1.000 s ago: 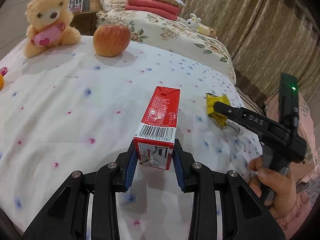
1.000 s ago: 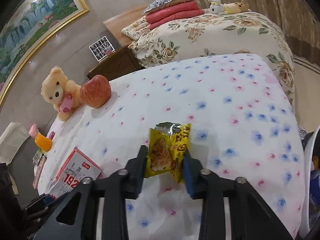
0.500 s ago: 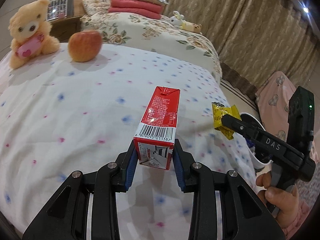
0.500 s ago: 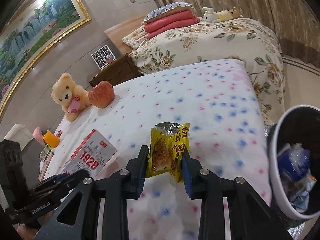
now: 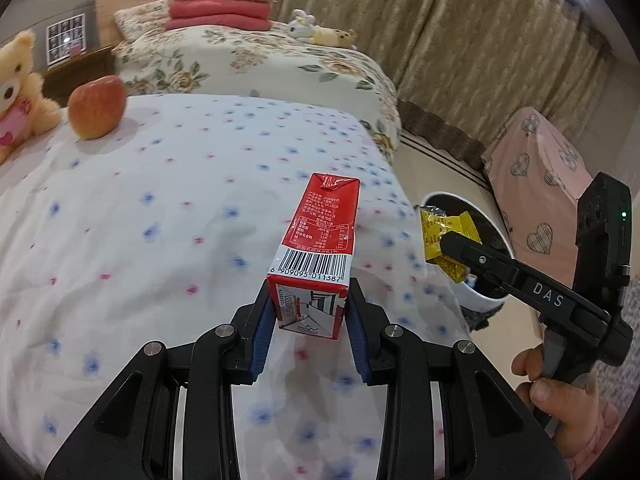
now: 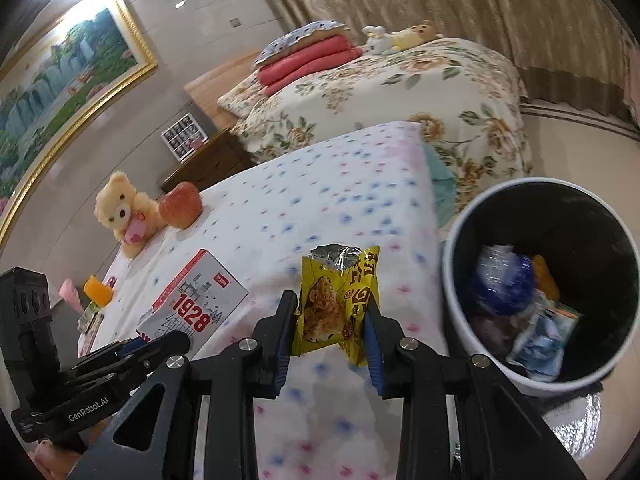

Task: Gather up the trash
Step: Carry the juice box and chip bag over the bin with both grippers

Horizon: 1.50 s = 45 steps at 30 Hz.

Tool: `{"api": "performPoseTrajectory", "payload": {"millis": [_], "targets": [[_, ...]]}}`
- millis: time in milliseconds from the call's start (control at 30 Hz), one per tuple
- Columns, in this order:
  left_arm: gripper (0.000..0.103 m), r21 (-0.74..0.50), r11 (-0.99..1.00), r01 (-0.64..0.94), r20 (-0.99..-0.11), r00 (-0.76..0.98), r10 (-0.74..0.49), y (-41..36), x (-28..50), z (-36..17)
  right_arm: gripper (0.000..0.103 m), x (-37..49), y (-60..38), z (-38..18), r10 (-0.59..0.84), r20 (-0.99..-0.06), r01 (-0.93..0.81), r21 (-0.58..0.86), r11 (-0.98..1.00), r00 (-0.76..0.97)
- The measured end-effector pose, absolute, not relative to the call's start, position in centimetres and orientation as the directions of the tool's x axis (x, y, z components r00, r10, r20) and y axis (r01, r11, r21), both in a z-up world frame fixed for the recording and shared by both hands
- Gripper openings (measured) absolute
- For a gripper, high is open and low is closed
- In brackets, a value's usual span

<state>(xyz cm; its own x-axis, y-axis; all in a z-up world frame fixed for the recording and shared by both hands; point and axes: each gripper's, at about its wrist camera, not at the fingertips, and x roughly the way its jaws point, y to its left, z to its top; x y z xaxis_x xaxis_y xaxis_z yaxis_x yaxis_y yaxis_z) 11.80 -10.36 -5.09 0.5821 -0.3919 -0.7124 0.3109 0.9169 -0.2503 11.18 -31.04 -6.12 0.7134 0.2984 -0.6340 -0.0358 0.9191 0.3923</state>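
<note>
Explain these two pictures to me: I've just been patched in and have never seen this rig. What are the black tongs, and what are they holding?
No robot arm here: a person holds a two-finger gripper in each hand, each with a fisheye camera looking along its fingers. In the left view, the left gripper clamps a red milk carton. In the right view, the right gripper clamps a yellow snack wrapper. Below is a bed with a dotted sheet; on it sit an apple and a teddy bear. Beside the bed stands a trash bin, already holding litter.
</note>
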Motion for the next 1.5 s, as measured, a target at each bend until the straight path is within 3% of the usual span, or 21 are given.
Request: {"api": "performPoseTrajectory", "payload": {"millis": [1500], "targets": [[0.032,-0.176,0.823,0.539,-0.721,0.499,-0.481,-24.2,11.8,-3.7,0.033,6.9,-43.4,-7.2,0.157,-0.638,0.169,0.419,0.892,0.754]]}}
